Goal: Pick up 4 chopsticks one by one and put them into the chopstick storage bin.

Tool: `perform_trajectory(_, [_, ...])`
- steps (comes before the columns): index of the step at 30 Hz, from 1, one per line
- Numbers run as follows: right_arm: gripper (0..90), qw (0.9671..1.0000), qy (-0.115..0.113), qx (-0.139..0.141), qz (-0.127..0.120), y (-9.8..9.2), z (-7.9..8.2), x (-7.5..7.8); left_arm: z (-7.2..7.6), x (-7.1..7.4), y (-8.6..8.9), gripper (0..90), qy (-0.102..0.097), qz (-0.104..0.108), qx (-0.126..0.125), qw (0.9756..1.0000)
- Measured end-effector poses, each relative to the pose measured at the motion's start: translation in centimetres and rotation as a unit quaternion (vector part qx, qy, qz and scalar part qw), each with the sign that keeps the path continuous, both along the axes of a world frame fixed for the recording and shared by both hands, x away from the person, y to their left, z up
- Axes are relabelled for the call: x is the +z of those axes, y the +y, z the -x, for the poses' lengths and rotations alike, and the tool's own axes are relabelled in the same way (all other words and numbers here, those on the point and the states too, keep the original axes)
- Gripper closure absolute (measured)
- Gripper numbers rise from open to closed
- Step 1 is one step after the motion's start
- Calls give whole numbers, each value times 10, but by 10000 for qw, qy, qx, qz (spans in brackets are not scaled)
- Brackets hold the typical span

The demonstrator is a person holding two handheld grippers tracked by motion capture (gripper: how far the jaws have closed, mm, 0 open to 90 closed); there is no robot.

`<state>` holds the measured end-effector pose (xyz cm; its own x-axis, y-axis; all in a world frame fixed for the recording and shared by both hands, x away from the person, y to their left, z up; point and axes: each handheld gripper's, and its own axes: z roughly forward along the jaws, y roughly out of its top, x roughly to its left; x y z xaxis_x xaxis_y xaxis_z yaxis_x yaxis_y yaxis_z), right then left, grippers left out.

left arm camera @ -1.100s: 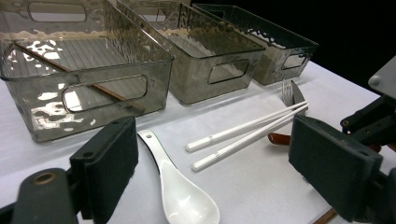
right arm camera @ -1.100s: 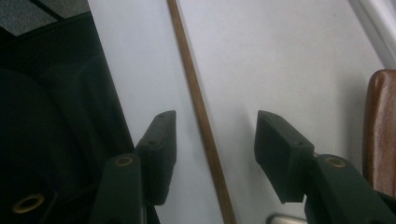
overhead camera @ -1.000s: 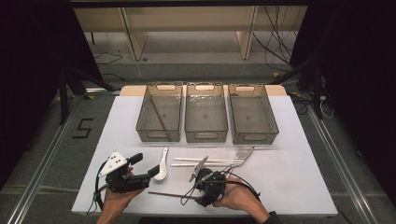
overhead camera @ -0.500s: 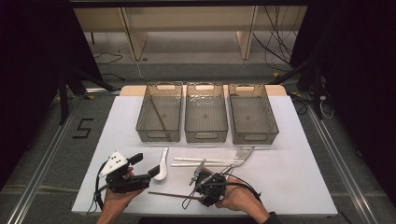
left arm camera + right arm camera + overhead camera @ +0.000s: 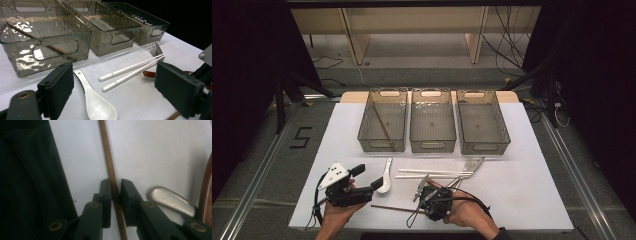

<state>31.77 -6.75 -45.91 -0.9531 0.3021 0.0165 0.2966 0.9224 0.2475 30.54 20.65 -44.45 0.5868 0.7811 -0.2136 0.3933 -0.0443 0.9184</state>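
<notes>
A brown chopstick point(image 5: 394, 208) point(image 5: 110, 170) lies on the white table near its front edge. My right gripper point(image 5: 424, 209) point(image 5: 115, 192) points down over it. Its jaws have just been closing and stand one on each side of the stick, with a thin gap left at one pad. My left gripper point(image 5: 368, 177) point(image 5: 117, 90) hovers wide open, holding nothing, with a white ceramic spoon point(image 5: 385, 180) point(image 5: 96, 105) on the table ahead of it. Two white chopsticks point(image 5: 432, 173) point(image 5: 130, 71) and a metal fork point(image 5: 472, 165) point(image 5: 153, 48) lie beyond.
Three smoky clear bins stand in a row at the back; the left bin point(image 5: 382, 145) holds another brown chopstick point(image 5: 382, 125) point(image 5: 50, 46), while the middle bin point(image 5: 433, 146) and right bin point(image 5: 483, 147) look bare. A metal handle point(image 5: 172, 201) and a brown utensil point(image 5: 150, 74) lie by my right gripper.
The right gripper's jaws have drawn in around the brown chopstick. Both hands stay where they were, and the left gripper keeps its wide opening.
</notes>
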Motion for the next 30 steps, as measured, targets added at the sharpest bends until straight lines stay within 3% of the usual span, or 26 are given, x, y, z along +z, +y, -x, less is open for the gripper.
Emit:
perform_trajectory(4, [826, 9999, -15, 55, 135, 4, 1, 1, 0, 0, 0, 155, 5, 2, 2, 10000])
perform_trajectory(21, [848, 9994, -86, 227, 242, 7, 3, 1, 0, 0, 0, 155, 8, -16, 12, 10000])
perform_trajectory(30, [851, 9990, -41, 432, 108, 5, 3, 5, 0, 0, 1, 155, -5, 13, 58, 10000])
